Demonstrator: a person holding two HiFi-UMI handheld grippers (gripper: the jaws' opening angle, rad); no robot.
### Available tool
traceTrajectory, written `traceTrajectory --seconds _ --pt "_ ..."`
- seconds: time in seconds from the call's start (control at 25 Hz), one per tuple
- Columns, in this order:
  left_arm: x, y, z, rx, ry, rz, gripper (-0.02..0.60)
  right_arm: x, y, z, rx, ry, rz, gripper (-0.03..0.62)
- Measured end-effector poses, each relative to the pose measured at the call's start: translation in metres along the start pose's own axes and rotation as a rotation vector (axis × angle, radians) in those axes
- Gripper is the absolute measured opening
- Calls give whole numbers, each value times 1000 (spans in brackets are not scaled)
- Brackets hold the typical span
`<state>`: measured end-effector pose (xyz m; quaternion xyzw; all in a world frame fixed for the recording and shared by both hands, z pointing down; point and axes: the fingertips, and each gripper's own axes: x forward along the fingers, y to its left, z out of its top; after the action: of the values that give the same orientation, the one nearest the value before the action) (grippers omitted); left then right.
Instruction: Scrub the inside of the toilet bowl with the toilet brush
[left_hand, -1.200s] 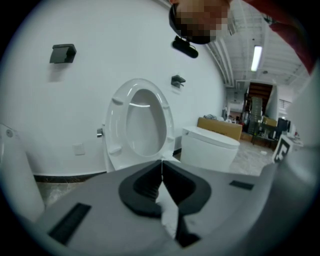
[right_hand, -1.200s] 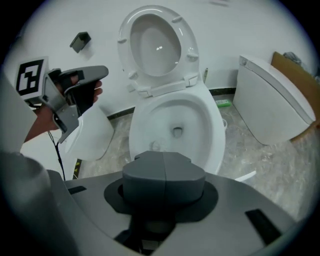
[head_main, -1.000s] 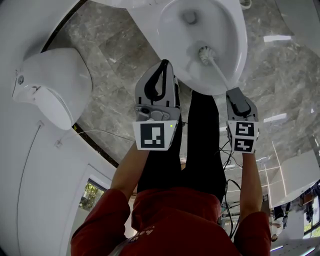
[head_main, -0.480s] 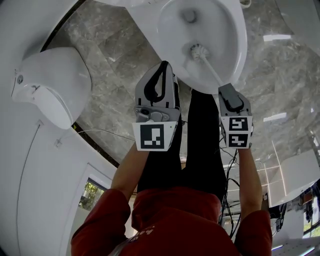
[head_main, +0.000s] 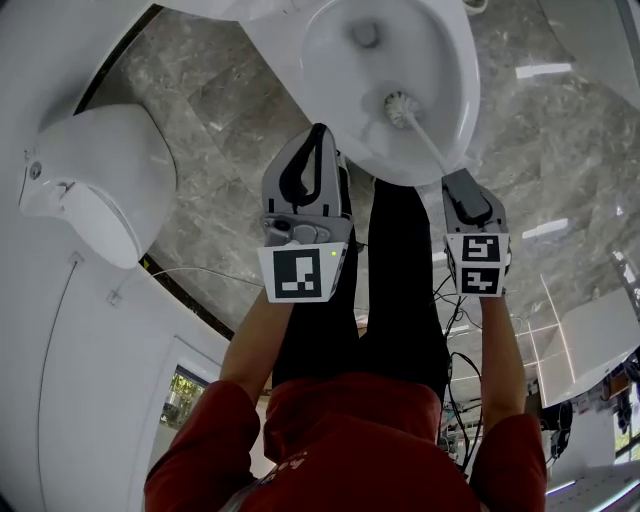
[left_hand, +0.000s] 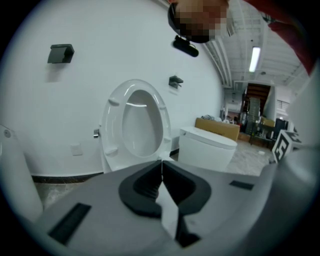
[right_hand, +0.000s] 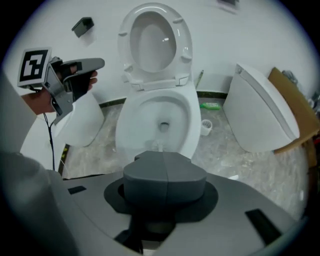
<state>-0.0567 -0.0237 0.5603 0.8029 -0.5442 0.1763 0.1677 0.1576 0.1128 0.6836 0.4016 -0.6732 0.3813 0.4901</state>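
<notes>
The white ceramic toilet bowl (head_main: 325, 80) has slid slightly left in the head view since a second ago. The grey left gripper (head_main: 320, 132) hovers near its front rim, jaws pressed together on nothing. The grey right gripper (head_main: 453, 180) pinches the handle of the white toilet brush (head_main: 398, 103) (bristle head inside the bowl's front half, barely shifted).

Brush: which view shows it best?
The head view: the brush shows clearly, head in the bowl, handle running to the right gripper. The right gripper view's jaws hide it; the left gripper view misses it.
</notes>
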Motion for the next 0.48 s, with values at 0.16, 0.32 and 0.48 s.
traceTrajectory --seconds 0.16,0.32,0.48 --pt "-4 -1 10 17 -24 12 -2 -14 -36 12 -90 -22 -112 149" --pt "-20 -2 46 10 -34 21 -2 -39 -36 17 -41 -16 -125 149" --pt "-40 -2 107 1 -68 20 -2 -88 -13 39 19 -74 -73 149"
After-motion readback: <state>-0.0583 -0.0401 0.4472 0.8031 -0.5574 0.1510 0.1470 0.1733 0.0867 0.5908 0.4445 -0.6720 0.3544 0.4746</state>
